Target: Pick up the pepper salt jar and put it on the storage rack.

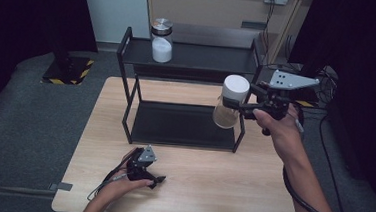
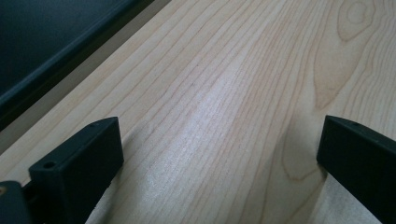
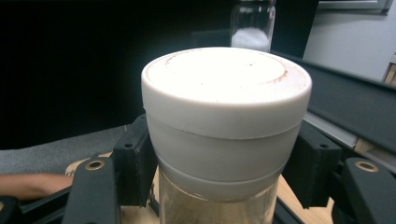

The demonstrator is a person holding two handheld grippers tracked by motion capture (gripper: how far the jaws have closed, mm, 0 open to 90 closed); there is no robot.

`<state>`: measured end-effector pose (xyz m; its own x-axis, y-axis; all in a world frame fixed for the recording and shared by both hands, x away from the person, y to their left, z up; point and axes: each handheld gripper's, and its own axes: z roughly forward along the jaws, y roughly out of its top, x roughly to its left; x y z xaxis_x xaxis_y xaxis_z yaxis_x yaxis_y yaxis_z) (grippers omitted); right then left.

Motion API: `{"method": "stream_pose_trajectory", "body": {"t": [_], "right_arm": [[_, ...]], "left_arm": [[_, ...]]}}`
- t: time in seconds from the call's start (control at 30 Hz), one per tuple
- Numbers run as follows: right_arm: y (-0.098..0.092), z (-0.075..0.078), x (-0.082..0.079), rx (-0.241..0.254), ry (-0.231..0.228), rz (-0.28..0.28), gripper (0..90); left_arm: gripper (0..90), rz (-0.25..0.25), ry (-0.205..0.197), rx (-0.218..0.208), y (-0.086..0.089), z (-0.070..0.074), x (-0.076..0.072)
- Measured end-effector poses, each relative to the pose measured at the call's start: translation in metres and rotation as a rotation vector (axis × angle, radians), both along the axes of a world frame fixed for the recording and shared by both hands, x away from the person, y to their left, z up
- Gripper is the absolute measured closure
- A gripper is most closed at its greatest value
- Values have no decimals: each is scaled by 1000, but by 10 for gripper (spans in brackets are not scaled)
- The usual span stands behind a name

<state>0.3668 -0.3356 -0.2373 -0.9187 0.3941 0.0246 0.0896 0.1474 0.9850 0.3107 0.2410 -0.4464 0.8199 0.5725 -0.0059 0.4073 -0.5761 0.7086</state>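
Note:
My right gripper (image 1: pixel 232 105) is shut on a clear jar with a white lid (image 1: pixel 230 107) and brownish powder inside, held in the air at the right end of the black two-tier rack (image 1: pixel 189 58). In the right gripper view the jaws clamp the white-lidded jar (image 3: pixel 224 126) just under its lid. A second jar with a metal lid (image 1: pixel 162 40) and white powder stands on the rack's top shelf; the same metal-lid jar (image 3: pixel 252 28) appears behind the held one. My left gripper (image 1: pixel 156 180) rests open on the table near the front edge, and its open jaws frame bare wood (image 2: pixel 219 140).
The rack's lower shelf (image 1: pixel 179 125) is bare. The wooden table (image 1: pixel 210 188) extends in front of the rack. A cable (image 1: pixel 309 204) trails from the right gripper along the person's forearm. Dark floor surrounds the table.

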Motion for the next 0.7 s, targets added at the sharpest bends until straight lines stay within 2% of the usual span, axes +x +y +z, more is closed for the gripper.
{"method": "stream_pose_trajectory", "body": {"t": [0.47,0.7], "right_arm": [[21,38,20,-6,-11,-15,361],[29,51,31,-4,-13,-16,361]], "left_arm": [[0,-1,0,-1,0,0,0],[0,-2,1,-2,0,0,1]]}}
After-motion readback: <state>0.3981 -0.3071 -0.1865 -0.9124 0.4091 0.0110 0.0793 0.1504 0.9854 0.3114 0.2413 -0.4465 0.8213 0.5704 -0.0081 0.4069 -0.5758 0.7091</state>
